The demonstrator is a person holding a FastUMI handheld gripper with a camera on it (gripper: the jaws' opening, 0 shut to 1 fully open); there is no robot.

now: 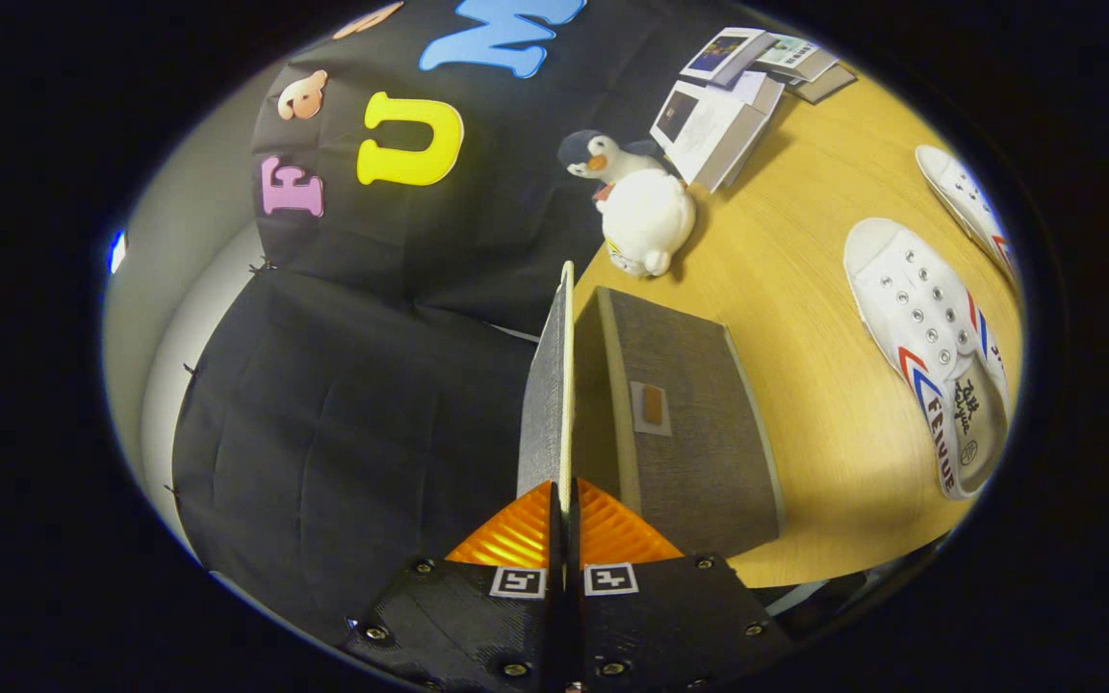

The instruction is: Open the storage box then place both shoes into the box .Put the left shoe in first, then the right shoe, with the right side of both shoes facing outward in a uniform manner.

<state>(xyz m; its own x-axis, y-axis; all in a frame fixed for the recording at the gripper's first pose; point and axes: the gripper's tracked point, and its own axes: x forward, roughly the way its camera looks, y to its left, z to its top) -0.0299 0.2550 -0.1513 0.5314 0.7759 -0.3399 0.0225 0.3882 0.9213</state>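
gripper (562, 500) clamped on lid (549, 385) edge of grey storage box (684, 423), two white shoes (930, 346) right on table (805, 289)

Your gripper (562, 508) is pinched tight on the raised lid (551, 385), which stands on edge as a thin wall just ahead. Beside it sits the grey storage box (680, 423) — its bulk blocks that side. Beyond the box, a plush penguin (639, 207) and a cluster of booklets (720, 115) crowd the far counter (795, 289). Bare counter lies open between the box and the two white shoes (930, 356) — you could pass there.
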